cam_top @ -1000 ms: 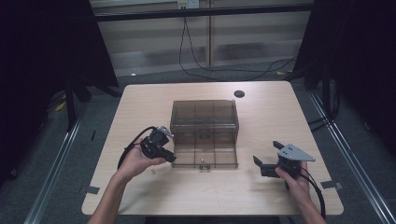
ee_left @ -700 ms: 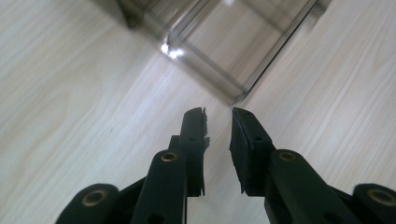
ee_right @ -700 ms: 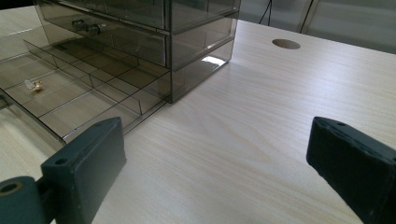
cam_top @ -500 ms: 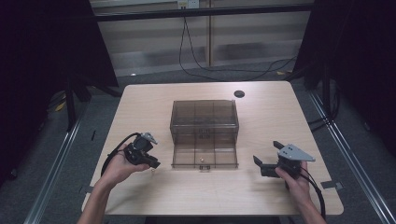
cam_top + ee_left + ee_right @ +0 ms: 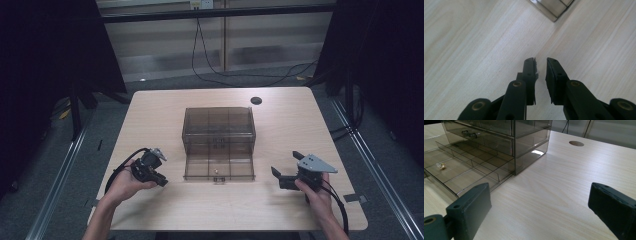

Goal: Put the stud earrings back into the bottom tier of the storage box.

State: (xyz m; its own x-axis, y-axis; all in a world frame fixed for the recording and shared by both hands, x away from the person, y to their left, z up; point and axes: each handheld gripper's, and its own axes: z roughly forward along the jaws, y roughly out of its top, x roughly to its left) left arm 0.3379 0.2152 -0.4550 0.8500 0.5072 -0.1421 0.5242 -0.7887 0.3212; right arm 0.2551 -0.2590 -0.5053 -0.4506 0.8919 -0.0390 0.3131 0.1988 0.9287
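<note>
Both arms are bare, with no sleeves. The left gripper [image 5: 161, 179] is black, with round brass screws on its jaw arms. The right gripper [image 5: 278, 171] is black with a grey three-cornered plate. Black cables trail from both.

High view looked down from above the table [image 5: 165, 115], gripper views sat low and close, all sharing the smoked drawer box [image 5: 219, 131].

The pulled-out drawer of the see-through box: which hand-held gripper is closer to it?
Left. The left hand-held gripper sits just off the drawer's left front corner. The right hand-held gripper waits a bit farther off its right side.
</note>
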